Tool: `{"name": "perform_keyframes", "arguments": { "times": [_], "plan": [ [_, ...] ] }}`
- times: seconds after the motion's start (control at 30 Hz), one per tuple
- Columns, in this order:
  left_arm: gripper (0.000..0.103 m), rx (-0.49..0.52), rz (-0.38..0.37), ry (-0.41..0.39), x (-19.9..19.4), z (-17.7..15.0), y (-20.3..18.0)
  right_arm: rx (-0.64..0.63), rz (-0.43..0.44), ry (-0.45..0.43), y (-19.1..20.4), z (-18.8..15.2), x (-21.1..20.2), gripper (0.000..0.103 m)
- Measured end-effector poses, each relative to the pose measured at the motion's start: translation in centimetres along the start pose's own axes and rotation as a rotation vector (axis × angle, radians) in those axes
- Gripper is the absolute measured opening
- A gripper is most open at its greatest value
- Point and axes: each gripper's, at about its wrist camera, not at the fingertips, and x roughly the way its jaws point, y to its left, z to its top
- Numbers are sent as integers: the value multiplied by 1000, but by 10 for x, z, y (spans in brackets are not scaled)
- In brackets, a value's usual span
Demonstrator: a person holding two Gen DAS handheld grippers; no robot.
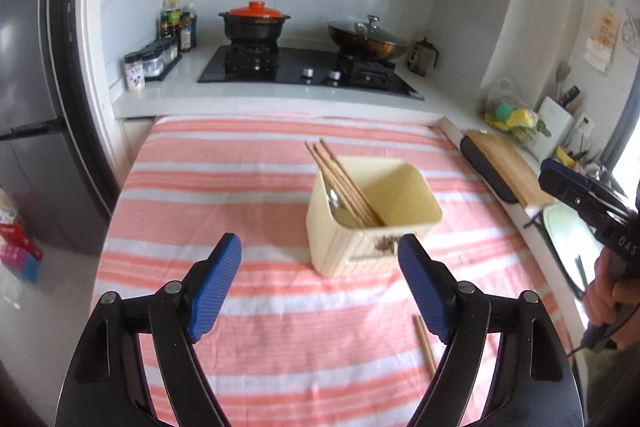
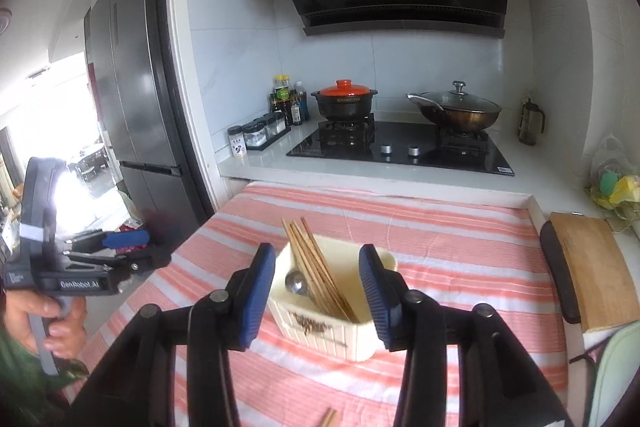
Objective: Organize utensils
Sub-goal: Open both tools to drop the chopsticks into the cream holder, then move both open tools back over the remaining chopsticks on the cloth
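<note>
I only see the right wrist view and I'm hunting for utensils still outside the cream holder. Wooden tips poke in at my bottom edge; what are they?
Observer: Those are loose chopsticks, lying flat on the striped cloth, nearer to us than the holder.
Operator: Is the left gripper free to take them?
Observer: Yes. The left gripper has its jaws wide open with nothing between them, and the chopsticks lie just off its right side.
</note>
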Motion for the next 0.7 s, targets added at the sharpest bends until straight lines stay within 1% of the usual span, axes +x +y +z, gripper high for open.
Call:
{"name": "perform_keyframes", "arguments": {
  "times": [0.1,0.17,0.2,0.23,0.3,0.37,0.4,0.43,0.5,0.57,0.7],
  "plan": [
    [84,9,-29,68,-3,-54,-7,-31,-66,59,2,-59,-23,45],
    [84,6,-27,102,1,-98,-16,-14,-108,108,2,-113,-34,45],
    [84,2,-13,110,3,-120,-22,7,-126,134,0,-141,-38,45],
    [84,-9,-2,118,5,-141,-27,34,-147,162,-2,-170,-40,45],
    [84,-48,-22,145,12,-174,-40,108,-201,225,-8,-224,-43,45],
    [84,-72,-58,169,22,-196,-53,209,-210,279,-15,-265,-44,45],
    [84,-64,-56,178,27,-203,-60,256,-202,303,-20,-278,-44,45],
    [84,-49,-40,188,30,-207,-67,290,-194,324,-22,-286,-42,45],
    [84,-31,-16,189,32,-214,-75,317,-172,329,-22,-290,-40,42],
    [84,-22,-1,182,31,-216,-77,320,-138,321,-17,-285,-36,39],
    [84,-36,35,182,28,-220,-70,326,-56,343,-5,-272,-12,29]
  ]
}}
